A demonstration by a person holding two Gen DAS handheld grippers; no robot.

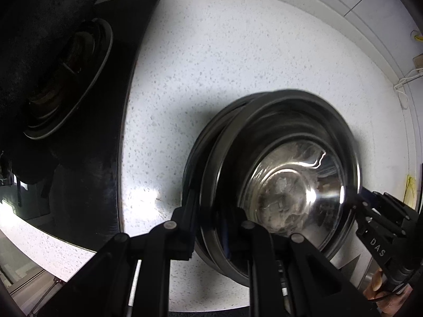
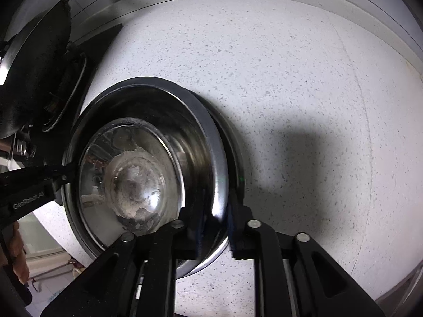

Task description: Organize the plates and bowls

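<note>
Between the two tools, left point(image 1: 211, 227) and right point(image 2: 216, 227), each clamped on opposite rims, hangs the steel bowl point(image 2: 137, 169).

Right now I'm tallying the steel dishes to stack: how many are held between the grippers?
3, nested: small bowl innermost, larger bowl around it, plate outermost, rim edge visible only. More could hide underneath.

Speckled white countertop point(image 1: 211, 60), black stove point(image 1: 124, 105) with burner point(image 1: 71, 79), dark wok point(image 2: 37, 60) at left

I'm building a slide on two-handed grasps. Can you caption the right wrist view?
Right gripper and left gripper clamp opposite rims of a steel bowl over a speckled countertop.
</note>
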